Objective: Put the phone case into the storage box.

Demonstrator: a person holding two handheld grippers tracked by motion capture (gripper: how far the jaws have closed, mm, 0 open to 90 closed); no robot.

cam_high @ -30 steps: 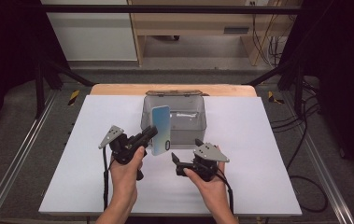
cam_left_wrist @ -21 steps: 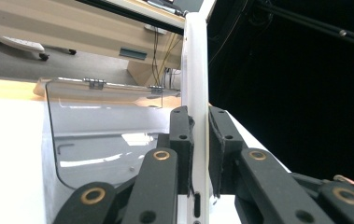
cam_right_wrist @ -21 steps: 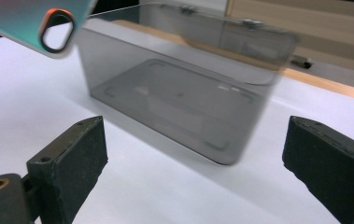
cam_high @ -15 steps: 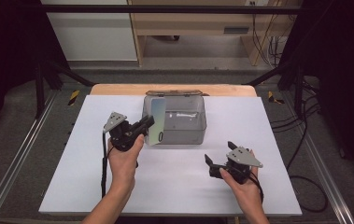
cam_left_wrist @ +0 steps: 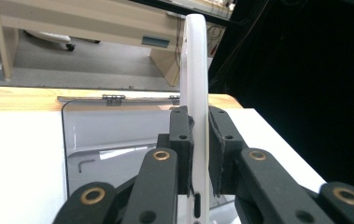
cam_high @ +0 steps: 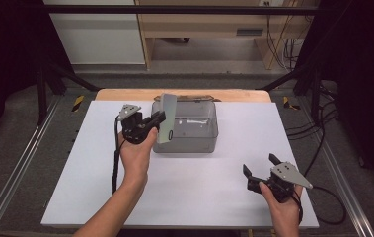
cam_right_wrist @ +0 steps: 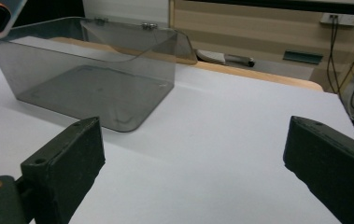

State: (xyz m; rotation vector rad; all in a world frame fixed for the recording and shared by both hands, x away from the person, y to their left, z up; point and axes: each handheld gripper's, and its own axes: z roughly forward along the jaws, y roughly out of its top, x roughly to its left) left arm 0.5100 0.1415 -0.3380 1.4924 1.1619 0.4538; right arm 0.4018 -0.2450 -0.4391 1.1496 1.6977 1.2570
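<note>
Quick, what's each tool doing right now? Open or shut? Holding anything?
Left tool: shut on the white phone, gripped edge-on, upright, at the clear grey box.
Right tool: open, holding nothing, over the white table.

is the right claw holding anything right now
No, the right claw stands wide open over the bare white table, nothing between its jaws.

White tabletop [cam_high: 199, 182] lay on a wooden board [cam_high: 125, 94] — far edge exposed. Beyond it stood a wooden desk [cam_high: 209, 24] — cables [cam_high: 283, 44] hung beside it.
</note>
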